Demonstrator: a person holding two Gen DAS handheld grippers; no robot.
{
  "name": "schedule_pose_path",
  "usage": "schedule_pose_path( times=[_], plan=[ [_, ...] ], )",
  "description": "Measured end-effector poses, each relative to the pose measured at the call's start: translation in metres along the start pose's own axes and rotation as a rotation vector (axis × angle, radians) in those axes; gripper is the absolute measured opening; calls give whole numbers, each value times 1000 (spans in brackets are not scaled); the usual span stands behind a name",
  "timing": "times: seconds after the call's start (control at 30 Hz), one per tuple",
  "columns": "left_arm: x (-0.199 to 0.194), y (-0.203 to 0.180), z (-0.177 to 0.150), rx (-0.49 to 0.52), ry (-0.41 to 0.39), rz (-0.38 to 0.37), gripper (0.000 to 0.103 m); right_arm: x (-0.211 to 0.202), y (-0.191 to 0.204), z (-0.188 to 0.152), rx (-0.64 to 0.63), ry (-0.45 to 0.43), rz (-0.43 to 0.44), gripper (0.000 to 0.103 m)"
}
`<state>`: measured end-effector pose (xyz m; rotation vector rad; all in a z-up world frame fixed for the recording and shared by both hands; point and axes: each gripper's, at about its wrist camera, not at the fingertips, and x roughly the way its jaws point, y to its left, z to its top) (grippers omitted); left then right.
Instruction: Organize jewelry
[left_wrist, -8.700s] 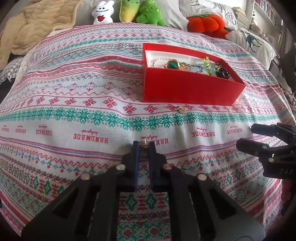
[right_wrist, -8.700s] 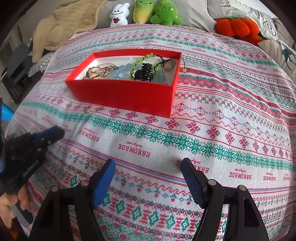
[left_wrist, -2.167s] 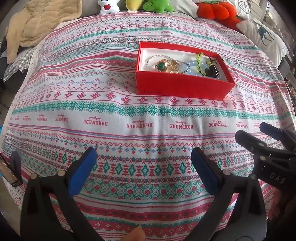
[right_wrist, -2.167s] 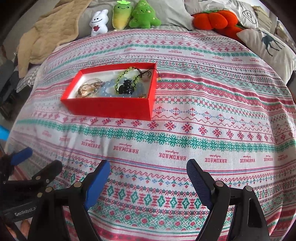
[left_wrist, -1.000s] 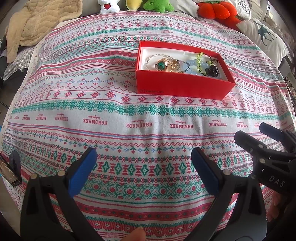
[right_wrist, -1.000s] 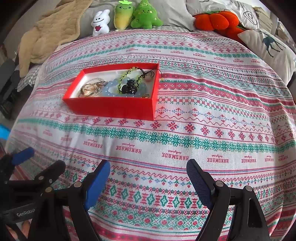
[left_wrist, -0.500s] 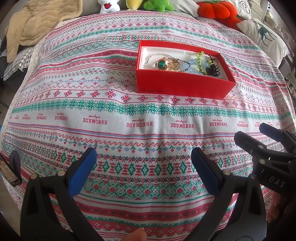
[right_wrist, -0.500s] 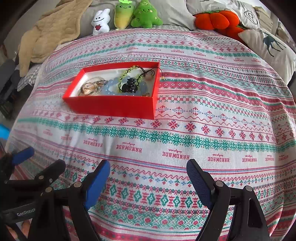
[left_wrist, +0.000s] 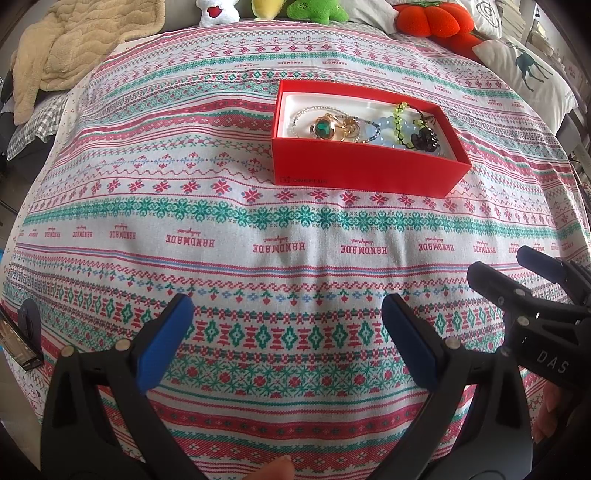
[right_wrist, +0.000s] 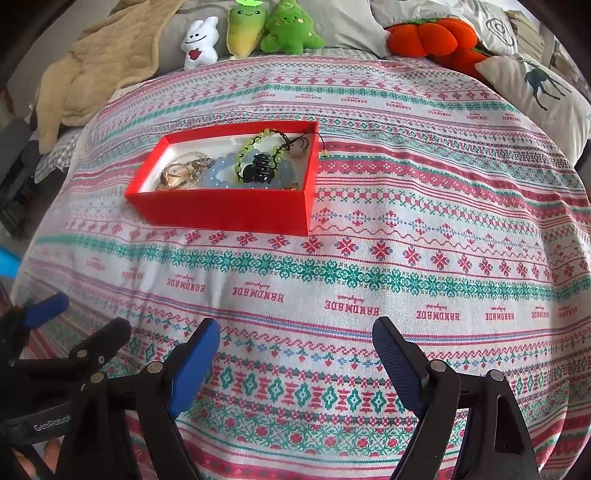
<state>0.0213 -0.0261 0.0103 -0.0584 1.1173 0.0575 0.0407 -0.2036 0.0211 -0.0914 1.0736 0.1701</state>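
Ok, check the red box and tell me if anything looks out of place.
One thing: a black cord from the green bead bracelet hangs over the right end wall of the red box, its small bead end lying on the patterned cloth outside. The rest of the jewelry sits piled inside. Both grippers, left and right, are open and empty.

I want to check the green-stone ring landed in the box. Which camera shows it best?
The left wrist view: the green-stone ring faces it, unobstructed inside the red box. In the right wrist view only gold pieces show there; no green stone is visible.
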Motion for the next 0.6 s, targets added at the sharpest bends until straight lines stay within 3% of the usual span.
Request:
schedule_pose_path(
  times=[0.6],
  plan=[
    [5,6,-6,10,11,-33,102,6,-1,-9,19,-10,-8,86]
  ],
)
